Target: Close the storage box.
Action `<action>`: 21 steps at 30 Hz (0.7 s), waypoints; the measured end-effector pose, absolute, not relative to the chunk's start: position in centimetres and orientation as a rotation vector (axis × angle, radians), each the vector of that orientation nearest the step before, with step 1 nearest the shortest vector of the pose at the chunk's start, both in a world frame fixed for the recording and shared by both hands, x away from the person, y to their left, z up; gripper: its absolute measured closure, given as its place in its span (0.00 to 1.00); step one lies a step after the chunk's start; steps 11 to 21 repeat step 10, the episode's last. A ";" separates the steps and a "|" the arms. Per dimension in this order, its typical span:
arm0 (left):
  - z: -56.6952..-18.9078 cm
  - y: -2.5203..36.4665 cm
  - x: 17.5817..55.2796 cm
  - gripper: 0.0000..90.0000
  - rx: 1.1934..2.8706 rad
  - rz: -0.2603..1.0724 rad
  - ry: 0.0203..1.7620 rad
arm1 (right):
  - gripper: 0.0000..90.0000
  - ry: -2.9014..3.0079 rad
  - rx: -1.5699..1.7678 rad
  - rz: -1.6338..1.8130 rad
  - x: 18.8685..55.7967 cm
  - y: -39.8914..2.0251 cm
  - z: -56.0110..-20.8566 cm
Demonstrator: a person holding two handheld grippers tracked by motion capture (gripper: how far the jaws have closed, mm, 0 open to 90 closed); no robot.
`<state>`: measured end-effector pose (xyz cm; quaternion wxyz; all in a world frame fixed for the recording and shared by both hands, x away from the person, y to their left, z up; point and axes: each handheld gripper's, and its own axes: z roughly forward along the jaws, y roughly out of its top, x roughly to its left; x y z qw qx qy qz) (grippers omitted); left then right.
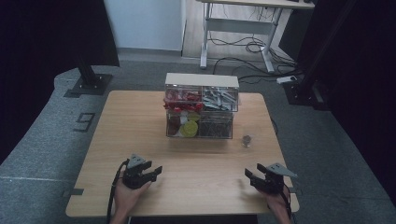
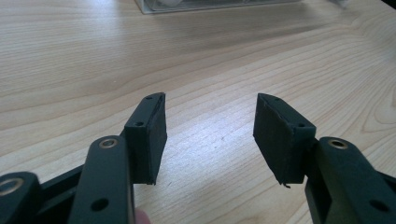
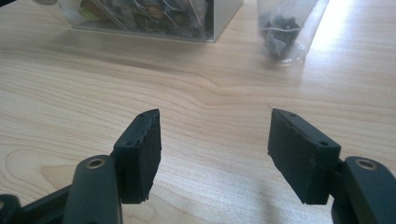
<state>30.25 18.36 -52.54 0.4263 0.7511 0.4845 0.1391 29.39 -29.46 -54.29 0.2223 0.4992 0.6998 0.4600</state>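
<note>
Two hand-held grippers sit nearest the high view camera, at the near edge of a light wooden table (image 1: 140,121). Left gripper (image 1: 156,171): black body, grey three-cornered plate on top, cable trailing off the table's near edge, held in the person's left hand (image 1: 128,192); jaws spread wide with bare wood between them, nothing held, as the left gripper view confirms (image 2: 210,135). Right gripper (image 1: 248,176): same build, held in the right hand (image 1: 279,201) near the table's right front corner; jaws likewise wide apart and empty, seen over bare wood in the right gripper view (image 3: 215,149). Both point toward the table's middle and are well apart from each other. Clear plastic organizer (image 1: 201,106): stands at the far centre of the table, two tiers of compartments under a pale lid; red items upper left, grey metallic pieces upper right, a yellow-green round item lower left, dark small items lower right. Exact contents are too small to tell. Small clear cup (image 1: 246,140): stands just right of the organizer's front corner, apart from it; the right gripper view shows dark pieces inside (image 3: 282,32). Grey floor, desk legs and loose cables lie beyond the table.
</note>
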 end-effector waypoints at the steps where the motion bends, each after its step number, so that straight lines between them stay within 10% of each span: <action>1: -52.6 18.3 30.3 0.49 1.878 0.348 1.213 | 0.39 1.933 1.380 1.270 29.4 -29.5 -54.3; 21: -53.0 18.1 30.7 0.48 1.905 0.354 1.232 | 0.37 1.948 1.387 1.255 29.6 -29.4 -54.5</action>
